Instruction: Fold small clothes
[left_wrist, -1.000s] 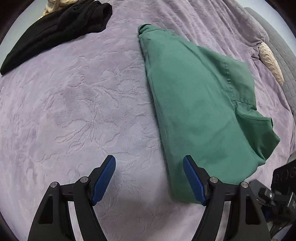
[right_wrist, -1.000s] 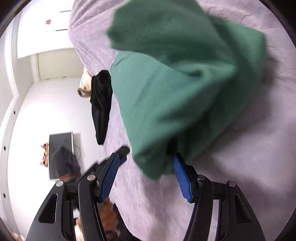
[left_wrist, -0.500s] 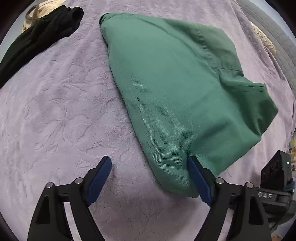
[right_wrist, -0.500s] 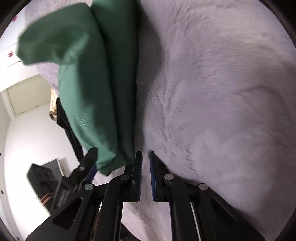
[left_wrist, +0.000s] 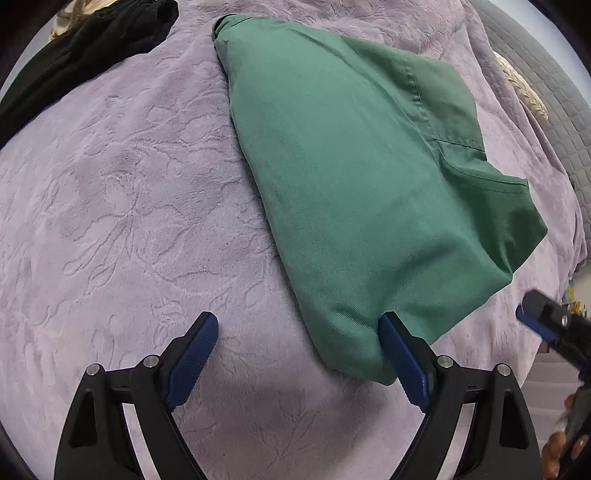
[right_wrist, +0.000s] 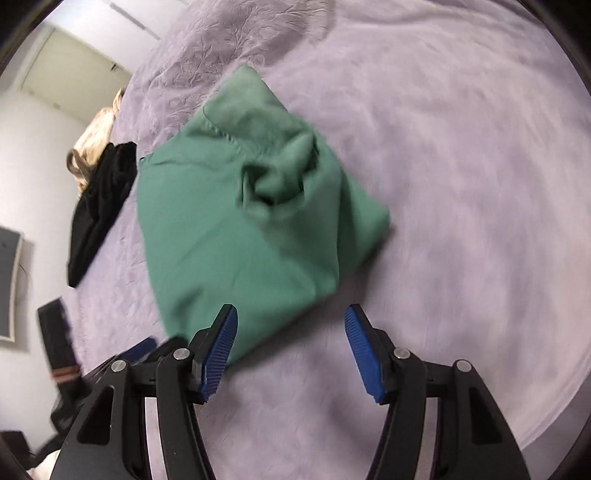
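A folded green garment (left_wrist: 354, 177) lies on the lilac bedspread (left_wrist: 129, 206); it also shows in the right wrist view (right_wrist: 236, 225). My left gripper (left_wrist: 299, 350) is open and empty, its right finger touching the garment's near corner. My right gripper (right_wrist: 290, 347) is open and empty, just in front of the garment's near edge; its tip shows at the right edge of the left wrist view (left_wrist: 543, 321).
A black garment (left_wrist: 81, 55) lies at the bed's far left, also in the right wrist view (right_wrist: 99, 206). A cream pillow (left_wrist: 524, 92) sits at the far right. The bed's edge and floor lie left in the right wrist view.
My right gripper let go of the green garment, shut briefly, then opened and drew back. The garment dropped flat, folded over. My left gripper stayed open and shifted slightly.
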